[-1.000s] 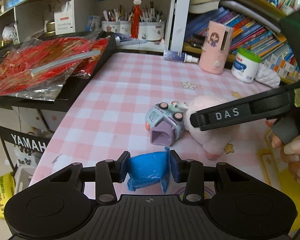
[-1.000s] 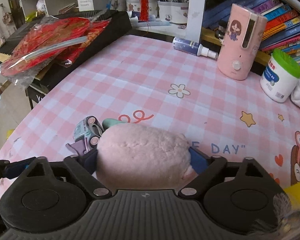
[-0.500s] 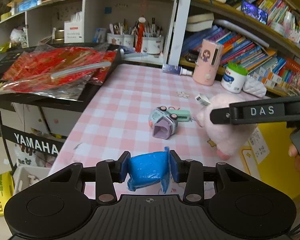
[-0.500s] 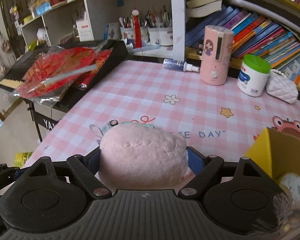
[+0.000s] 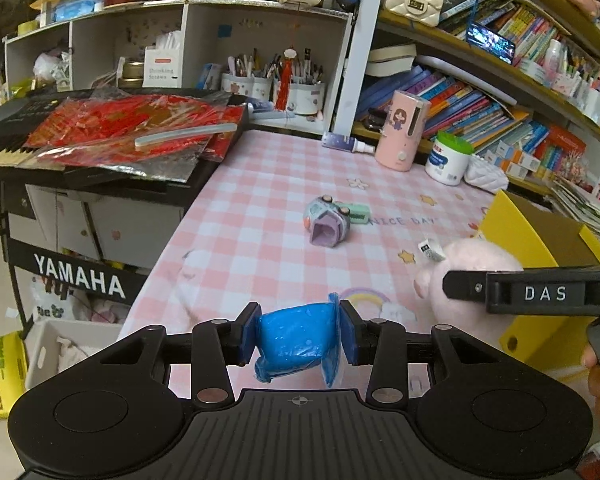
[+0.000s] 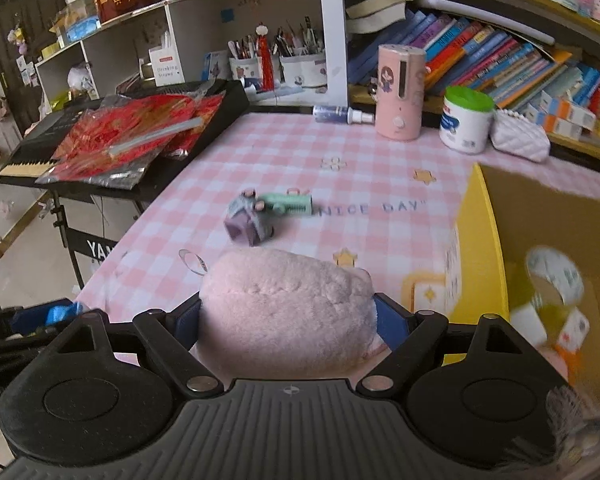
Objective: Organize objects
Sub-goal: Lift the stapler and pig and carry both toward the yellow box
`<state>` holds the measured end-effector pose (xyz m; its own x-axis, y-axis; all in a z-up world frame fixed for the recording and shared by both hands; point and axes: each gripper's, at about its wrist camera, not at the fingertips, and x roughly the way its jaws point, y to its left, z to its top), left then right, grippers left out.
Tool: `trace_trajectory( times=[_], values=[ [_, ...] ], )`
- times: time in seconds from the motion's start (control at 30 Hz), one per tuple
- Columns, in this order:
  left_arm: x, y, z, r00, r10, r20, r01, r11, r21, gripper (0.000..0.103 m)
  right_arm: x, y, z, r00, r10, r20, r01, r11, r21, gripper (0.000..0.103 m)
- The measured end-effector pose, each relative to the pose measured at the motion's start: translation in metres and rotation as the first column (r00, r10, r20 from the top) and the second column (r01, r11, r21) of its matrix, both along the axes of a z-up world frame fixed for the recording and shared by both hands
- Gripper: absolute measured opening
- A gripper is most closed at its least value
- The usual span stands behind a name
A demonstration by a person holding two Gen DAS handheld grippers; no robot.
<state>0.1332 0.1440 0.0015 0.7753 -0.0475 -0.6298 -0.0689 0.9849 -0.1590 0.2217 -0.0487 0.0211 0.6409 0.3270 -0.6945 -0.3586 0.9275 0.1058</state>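
My left gripper [image 5: 298, 334] is shut on a blue wrapped packet [image 5: 296, 338], held above the near edge of the pink checked table [image 5: 260, 200]. My right gripper [image 6: 288, 316] is shut on a pink plush toy [image 6: 286, 304], lifted beside an open yellow cardboard box [image 6: 484, 248] on its right; the plush also shows in the left wrist view [image 5: 472, 264]. A small toy car [image 5: 326, 220] and a green comb-like piece [image 5: 354, 213] lie mid-table. The box [image 5: 540, 240] holds several items, blurred.
A black Yamaha keyboard [image 5: 28, 140] covered with red foil bags [image 5: 132, 128] stands left of the table. A pink dispenser [image 5: 400, 136], a white jar with green lid [image 5: 448, 160], a spray bottle [image 5: 346, 143] and a white purse [image 5: 486, 174] line the back. Bookshelves stand behind.
Both grippers have risen and pulled back from the table with their objects. The plush has left the table beside the toy car and moved right, next to the yellow box.
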Motion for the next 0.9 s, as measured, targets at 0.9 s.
trace_trajectory(
  times=[0.9],
  values=[
    [-0.120, -0.033, -0.001, 0.986, -0.165, -0.035, 0.167, 0.985, 0.046, 0.039, -0.156, -0.029, -0.027, 0.993, -0.078, -0.088, 0.078, 0.997, -0.004, 0.085]
  ],
)
